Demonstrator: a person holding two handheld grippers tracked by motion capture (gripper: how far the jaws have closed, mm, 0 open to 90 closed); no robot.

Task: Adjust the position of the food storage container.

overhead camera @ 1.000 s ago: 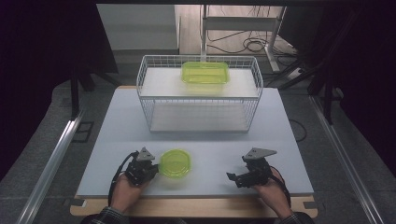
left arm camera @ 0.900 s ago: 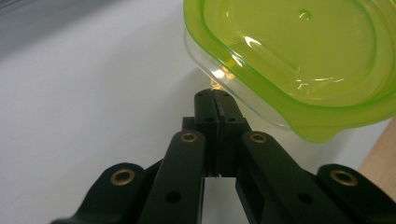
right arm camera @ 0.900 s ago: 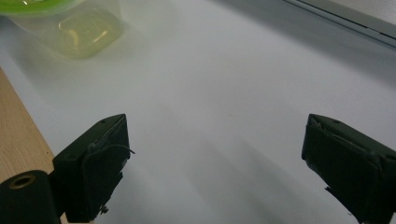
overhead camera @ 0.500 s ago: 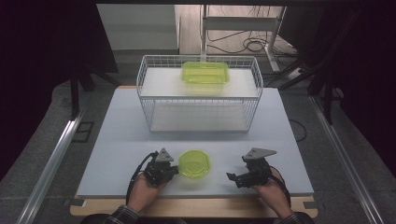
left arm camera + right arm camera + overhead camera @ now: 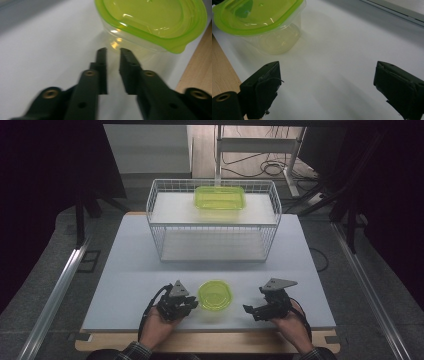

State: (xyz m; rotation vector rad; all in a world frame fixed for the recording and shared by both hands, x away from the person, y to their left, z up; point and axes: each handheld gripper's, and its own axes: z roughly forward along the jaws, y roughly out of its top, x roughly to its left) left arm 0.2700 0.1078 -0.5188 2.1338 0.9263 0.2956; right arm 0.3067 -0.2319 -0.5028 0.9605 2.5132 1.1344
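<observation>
A small clear container with a lime-green lid (image 5: 215,295) sits on the white table near the front edge, between my two grippers. My left gripper (image 5: 192,303) is just left of it, tips almost against its clear wall. In the left gripper view the jaws (image 5: 112,53) stand nearly together with only a thin gap and nothing between them, and the container (image 5: 150,22) lies right beyond the tips. My right gripper (image 5: 249,309) rests to the container's right, apart from it. Its jaws (image 5: 328,72) are spread wide over bare table, with the container (image 5: 259,17) off at the upper left.
A white wire rack (image 5: 151,215) stands at the middle back of the table with a larger rectangular green-lidded container (image 5: 220,197) on its top shelf. A wooden strip (image 5: 210,342) runs along the table's front edge. Metal rails flank both sides.
My left gripper has moved right along the front of the table, and the small container has slid right ahead of it. The right gripper has stayed in place.
</observation>
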